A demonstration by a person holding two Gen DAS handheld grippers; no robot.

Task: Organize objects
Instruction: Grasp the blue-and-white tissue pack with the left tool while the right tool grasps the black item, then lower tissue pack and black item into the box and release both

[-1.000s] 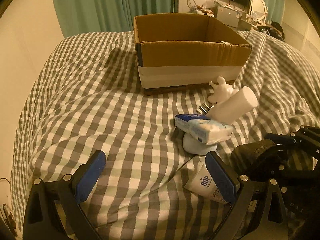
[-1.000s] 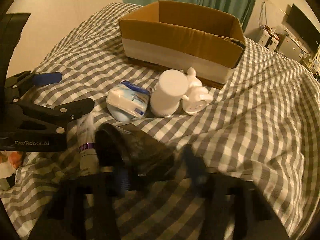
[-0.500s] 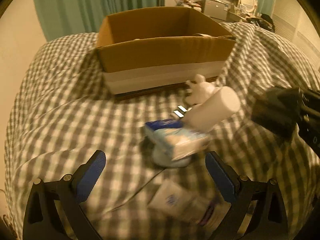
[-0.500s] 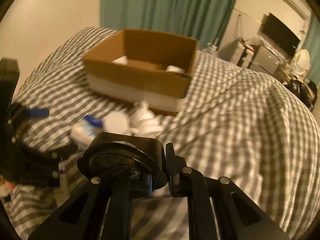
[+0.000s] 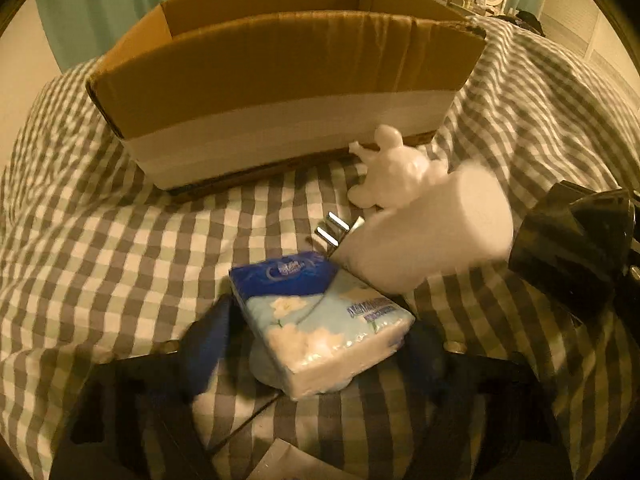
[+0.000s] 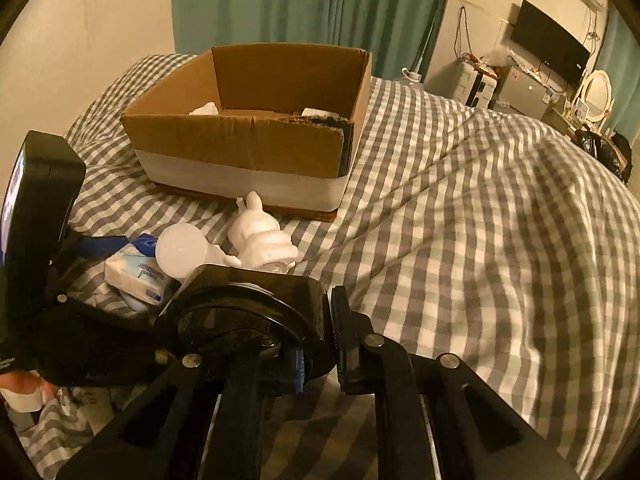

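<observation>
The box [image 6: 248,152] is the biggest thing here: an open cardboard carton on the bed [image 6: 460,208], already holding a couple of pale items against its far wall. It looks light but stiff, best left where it stands as the place to put things.

In front of it lies the loose pile. The tissue pack [image 5: 324,320] is soft, light and slick in its film wrapper, propped on a pale round thing I cannot identify; I would take it across its short sides, where it squashes least. The white bottle [image 5: 432,236] leans on the pack, smooth and rounded, likely to roll or slip, so a hold across its body suits it. The white figurine [image 5: 396,176] rests just beside the box wall; it looks hard and possibly brittle, so gentle pressure on its trunk. A metal plug [image 5: 334,228] pokes out near the bottle.

The left gripper [image 5: 320,344] is blurred, its fingers either side of the pack; whether they press it I cannot tell. The right gripper [image 6: 316,352] is clamped on a black tape roll [image 6: 248,320], raised above the bed near the pile.

The checked cover is soft and rumpled, poor footing for anything tall. Beyond are green curtains [image 6: 312,4], a TV [image 6: 550,50] and a round mirror [image 6: 596,90].
</observation>
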